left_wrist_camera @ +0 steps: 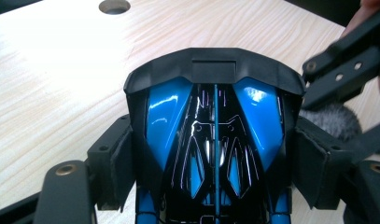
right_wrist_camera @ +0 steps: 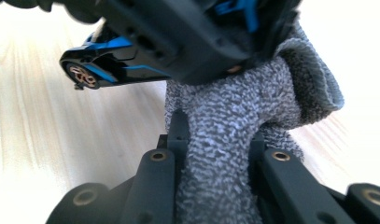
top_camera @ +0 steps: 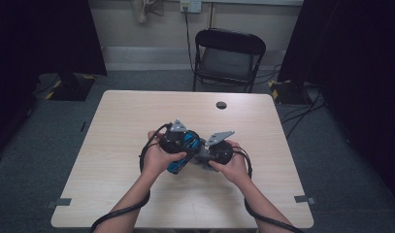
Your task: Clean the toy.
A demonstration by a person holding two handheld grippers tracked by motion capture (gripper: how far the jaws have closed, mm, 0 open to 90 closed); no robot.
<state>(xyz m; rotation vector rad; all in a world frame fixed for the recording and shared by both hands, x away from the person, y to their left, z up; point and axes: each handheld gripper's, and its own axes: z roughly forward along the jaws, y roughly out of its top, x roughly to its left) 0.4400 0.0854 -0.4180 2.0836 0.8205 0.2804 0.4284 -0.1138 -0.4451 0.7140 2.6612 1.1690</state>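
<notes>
A dim room with grey carpet holds a light wooden table (top_camera: 137, 194), and beyond its far edge a black folding chair (top_camera: 228, 57) stands against the pale wall, with dark stands to the left and right and cables trailing over the floor. A small round hole (top_camera: 221, 105) is cut into the tabletop near its far edge, a little right of the middle. A person's two forearms come in from the near edge, and the hands meet over the middle of the table. The left gripper (top_camera: 181, 141) has its jaws set wide around a glossy blue and black toy car (left_wrist_camera: 214, 140); its pads press on the car's two sides, and the car is held above the wood at the table's middle. The right gripper (top_camera: 217, 149), just to the right of the left one, has its jaws drawn close together and clamped on a grey speckled cloth (right_wrist_camera: 234, 140). The cloth bunches up between those jaws and reaches the underside of the car, where it touches the left gripper's jaw, while a blue-trimmed part of the car juts out to the left in the right gripper view.
</notes>
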